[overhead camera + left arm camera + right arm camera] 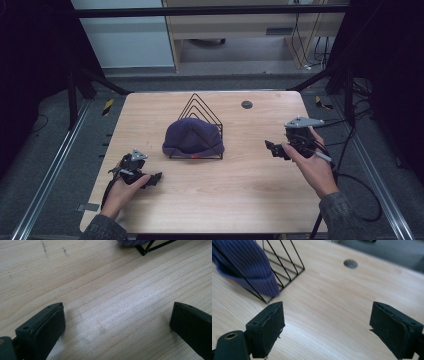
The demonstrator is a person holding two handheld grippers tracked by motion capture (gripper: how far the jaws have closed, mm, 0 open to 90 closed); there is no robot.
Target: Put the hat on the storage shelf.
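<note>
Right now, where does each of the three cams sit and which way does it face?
High view: above the person's side, facing forward and down on the light wooden table; shows both hands, left gripper, right gripper.
Left gripper view: low over the table, jaws apart.
Right gripper view: faces the purple knitted beanie on the black wire triangular rack, jaws apart.
Shared: beanie and rack in high and right gripper views.
</note>
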